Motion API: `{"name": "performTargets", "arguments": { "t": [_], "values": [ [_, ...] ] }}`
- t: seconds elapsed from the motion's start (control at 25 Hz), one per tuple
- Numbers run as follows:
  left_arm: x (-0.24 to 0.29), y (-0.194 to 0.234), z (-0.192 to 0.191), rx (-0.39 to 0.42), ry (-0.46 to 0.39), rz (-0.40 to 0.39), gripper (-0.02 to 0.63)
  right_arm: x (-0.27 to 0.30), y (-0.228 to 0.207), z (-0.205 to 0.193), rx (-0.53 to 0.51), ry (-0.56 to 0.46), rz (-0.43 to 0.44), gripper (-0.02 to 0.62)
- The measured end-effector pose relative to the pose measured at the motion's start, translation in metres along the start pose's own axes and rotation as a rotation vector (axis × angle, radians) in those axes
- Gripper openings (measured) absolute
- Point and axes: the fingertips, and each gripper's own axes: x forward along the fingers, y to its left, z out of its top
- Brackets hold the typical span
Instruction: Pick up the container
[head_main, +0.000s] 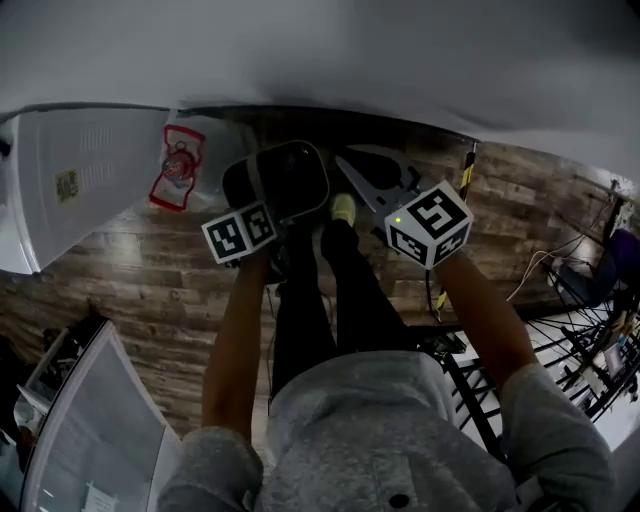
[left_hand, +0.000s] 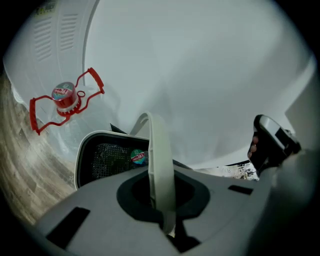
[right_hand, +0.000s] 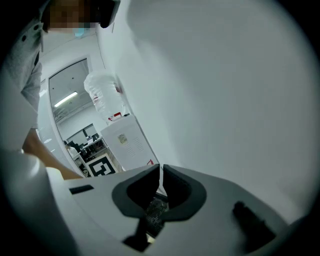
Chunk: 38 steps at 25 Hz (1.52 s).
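The container (head_main: 290, 178) is a black mesh basket with a white rim (left_hand: 79, 165) and a pale strap handle (left_hand: 159, 150). It hangs well above the wooden floor. My left gripper (head_main: 262, 205) (left_hand: 162, 200) is shut on that handle, which stands up between its jaws. My right gripper (head_main: 350, 170) (right_hand: 160, 182) reaches in from the right to the container's right edge. Its jaws are closed on a thin white edge, with black mesh (right_hand: 156, 212) showing just beneath them. In the left gripper view the right gripper (left_hand: 270, 142) shows at the far right.
A clear water jug with a red cap and red carrying handle (head_main: 178, 165) (left_hand: 65, 97) stands beside a white cabinet (head_main: 80, 170) against the wall. Wooden floor (head_main: 150, 290) lies below. A black wire rack (head_main: 580, 340) and cables are at the right; a glass-fronted case (head_main: 80, 430) is lower left.
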Motion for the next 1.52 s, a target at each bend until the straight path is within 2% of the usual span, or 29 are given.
{"name": "performTargets", "arguments": {
  "t": [0.36,0.56,0.92,1.24,1.52],
  "values": [
    [-0.067,-0.033,0.019,-0.026,-0.007,0.003,0.017,-0.044,0.01,0.066,-0.015,-0.077,-0.056,0.04],
    [-0.098,-0.058,0.027,-0.028,-0.017,-0.027,0.017,-0.071,0.022,0.091,-0.025,-0.101,-0.081,0.04],
    [-0.153,-0.1,0.034,0.045,-0.016,-0.079,0.018,-0.119,0.05,0.13,-0.047,-0.149,-0.108,0.04],
    [-0.188,-0.135,0.034,0.104,-0.003,-0.115,0.021,-0.15,0.066,0.172,-0.051,-0.234,-0.135,0.04],
    [-0.2,-0.144,0.039,0.089,-0.013,-0.158,0.025,-0.172,0.067,0.194,-0.066,-0.29,-0.163,0.04]
  ]
}}
